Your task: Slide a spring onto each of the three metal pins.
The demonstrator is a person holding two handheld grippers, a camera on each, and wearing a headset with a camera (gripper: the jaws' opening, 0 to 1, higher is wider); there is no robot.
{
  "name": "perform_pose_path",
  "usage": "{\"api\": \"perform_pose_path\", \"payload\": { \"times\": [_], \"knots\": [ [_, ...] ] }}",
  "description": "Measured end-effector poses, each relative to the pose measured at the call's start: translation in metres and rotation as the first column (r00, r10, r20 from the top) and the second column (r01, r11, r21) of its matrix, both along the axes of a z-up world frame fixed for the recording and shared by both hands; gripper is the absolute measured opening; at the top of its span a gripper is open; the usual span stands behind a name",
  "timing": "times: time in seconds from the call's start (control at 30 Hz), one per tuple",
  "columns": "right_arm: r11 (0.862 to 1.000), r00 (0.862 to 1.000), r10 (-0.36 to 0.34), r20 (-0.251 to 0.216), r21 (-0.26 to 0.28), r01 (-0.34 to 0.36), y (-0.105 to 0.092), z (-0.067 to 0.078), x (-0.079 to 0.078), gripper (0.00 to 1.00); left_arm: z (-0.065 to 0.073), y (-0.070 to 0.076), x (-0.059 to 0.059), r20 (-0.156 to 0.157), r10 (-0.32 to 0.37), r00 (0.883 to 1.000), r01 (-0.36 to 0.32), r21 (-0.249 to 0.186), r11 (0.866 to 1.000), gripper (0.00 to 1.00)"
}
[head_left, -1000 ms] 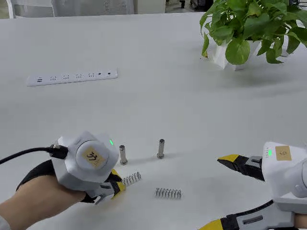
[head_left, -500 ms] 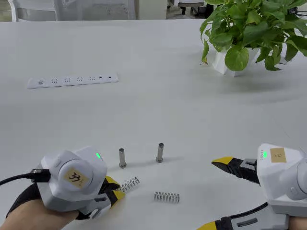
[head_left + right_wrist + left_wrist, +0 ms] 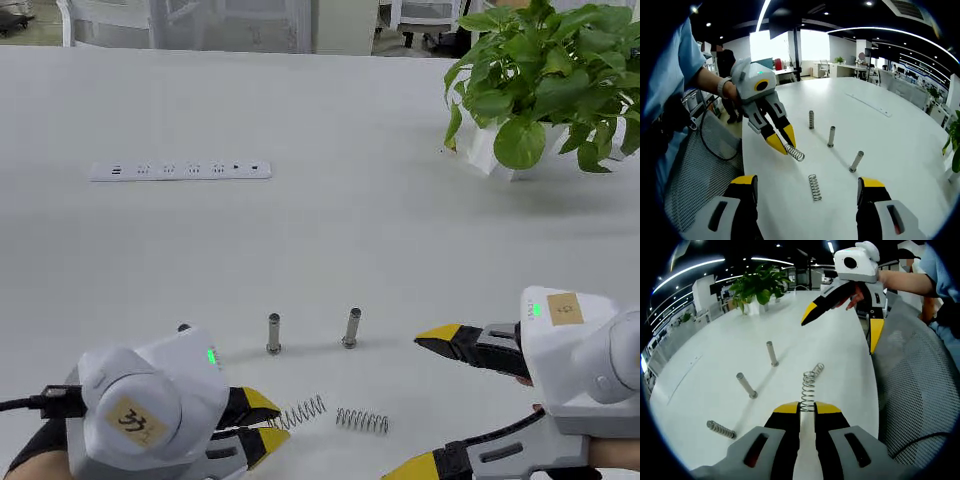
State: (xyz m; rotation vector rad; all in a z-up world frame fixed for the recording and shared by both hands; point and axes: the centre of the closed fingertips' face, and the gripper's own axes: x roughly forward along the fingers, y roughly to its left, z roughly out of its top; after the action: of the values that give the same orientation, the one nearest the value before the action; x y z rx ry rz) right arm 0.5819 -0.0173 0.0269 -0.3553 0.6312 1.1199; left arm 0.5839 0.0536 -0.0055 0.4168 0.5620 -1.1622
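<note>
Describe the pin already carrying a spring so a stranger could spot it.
On the white table, three upright metal pins stand in a row. The end pin nearest the left gripper wears a coiled spring down its shaft; its two neighbours are bare.

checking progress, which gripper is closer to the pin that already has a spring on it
Left. The left gripper, shut on a spring, is close beside that pin; the open right gripper is off past the farthest bare pin.
</note>
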Motion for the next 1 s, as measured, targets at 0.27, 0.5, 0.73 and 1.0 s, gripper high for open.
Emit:
{"api": "perform_pose_path", "payload": {
  "times": [0.27,0.5,0.73,1.0],
  "knots": [
    [0.995,0.995,0.098,-0.026,-0.003,-0.099,0.017,0.000,-0.011,0.60,0.014,-0.016,-0.011,0.026,-0.093,0.995,0.094,-0.044,0.995,0.06],
    [0.989,0.988,0.147,-0.054,0.003,-0.147,0.020,-0.001,-0.021,0.34,0.020,-0.028,-0.019,0.050,-0.169,0.984,0.172,-0.059,0.983,0.06],
    [0.985,0.982,0.172,-0.075,0.000,-0.172,0.018,-0.003,-0.026,0.18,0.022,-0.034,-0.024,0.059,-0.216,0.975,0.220,-0.070,0.973,0.06],
    [0.982,0.979,0.189,-0.081,0.007,-0.189,0.020,-0.001,-0.029,0.08,0.023,-0.036,-0.027,0.062,-0.232,0.971,0.236,-0.076,0.969,0.07]
  ]
}}
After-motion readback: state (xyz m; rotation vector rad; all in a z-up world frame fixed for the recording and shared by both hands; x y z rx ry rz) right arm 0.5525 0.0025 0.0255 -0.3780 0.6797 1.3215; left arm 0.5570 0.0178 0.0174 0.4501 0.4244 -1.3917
